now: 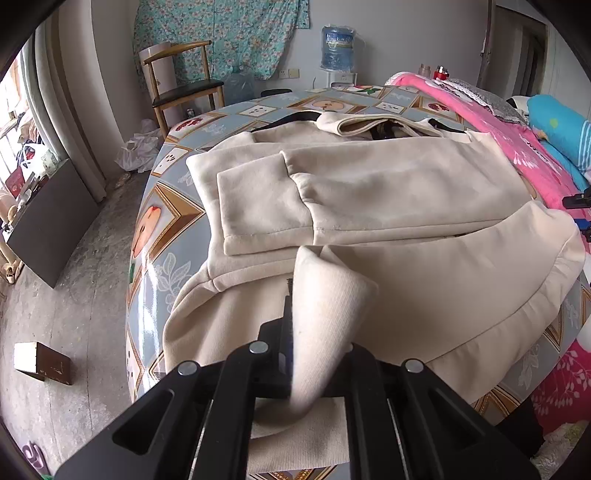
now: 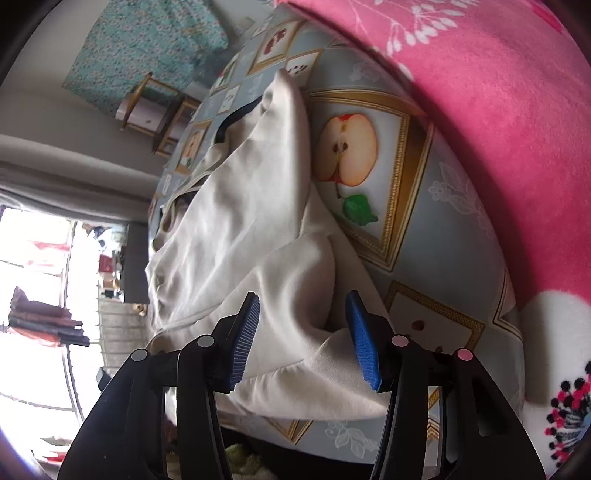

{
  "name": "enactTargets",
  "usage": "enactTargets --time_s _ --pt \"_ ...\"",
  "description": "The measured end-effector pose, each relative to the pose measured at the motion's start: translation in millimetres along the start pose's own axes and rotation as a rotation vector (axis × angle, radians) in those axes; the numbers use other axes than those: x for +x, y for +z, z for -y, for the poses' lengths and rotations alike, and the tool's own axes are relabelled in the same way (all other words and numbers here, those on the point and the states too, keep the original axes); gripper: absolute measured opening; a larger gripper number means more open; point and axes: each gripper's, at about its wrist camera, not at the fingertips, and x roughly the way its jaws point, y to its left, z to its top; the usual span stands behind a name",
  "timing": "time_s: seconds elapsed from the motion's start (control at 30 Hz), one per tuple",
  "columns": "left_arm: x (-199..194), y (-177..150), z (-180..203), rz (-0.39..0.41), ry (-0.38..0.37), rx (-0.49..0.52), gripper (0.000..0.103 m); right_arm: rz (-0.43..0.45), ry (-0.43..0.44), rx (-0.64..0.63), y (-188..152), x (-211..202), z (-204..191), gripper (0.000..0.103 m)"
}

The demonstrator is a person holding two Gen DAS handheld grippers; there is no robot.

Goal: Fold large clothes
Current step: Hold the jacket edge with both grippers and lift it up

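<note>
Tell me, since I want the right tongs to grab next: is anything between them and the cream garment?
Nothing visible. The right tongs stand open directly over the cream garment, whose hem lies between the blue pads. The left tongs already pinch another part.

one cream garment (image 1: 388,192) on one table with a fruit-print cloth (image 1: 173,206); two grippers counted, the left gripper (image 1: 291,332) and the right gripper (image 2: 303,332), the latter with two blue pads (image 2: 245,339). room tally from the left wrist view: one wooden chair (image 1: 181,77), one blue water jug (image 1: 337,48), one floral hanging cloth (image 1: 218,33), one pink blanket (image 1: 517,147), one small box (image 1: 42,362) on the floor. printed on the cloth in the right wrist view: one halved apple (image 2: 347,151).
</note>
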Motion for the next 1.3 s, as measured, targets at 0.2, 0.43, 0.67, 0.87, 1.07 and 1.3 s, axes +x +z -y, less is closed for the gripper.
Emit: enactTargets --time_s 0.2,0.43,0.67,0.87,1.07,1.3 --pt "0.4 0.4 0.6 -0.001 0.000 0.003 0.006 -0.095 0.057 -0.093 5.3 5.6 -9.8 0.055" --pt "-0.5 0.6 0.8 0.001 0.000 0.010 0.006 -0.199 0.025 -0.072 16.0 33.1 0.8 0.042" --pt "-1.3 0.3 0.8 0.004 0.000 0.014 0.006 -0.198 0.003 -0.186 8.9 25.6 -20.4 0.039" --pt "-2.0 0.2 -2.5 -0.005 -0.011 0.001 0.006 -0.116 -0.120 -0.285 1.1 29.3 -35.9 0.006" --pt "-0.7 4.0 -0.5 -0.034 0.004 -0.006 0.006 0.112 -0.332 -0.477 -31.5 12.0 -76.0 0.006" --pt "0.1 10.1 0.5 -0.081 0.019 -0.038 0.006 0.172 -0.504 -0.490 -41.9 35.2 -65.6 0.006"
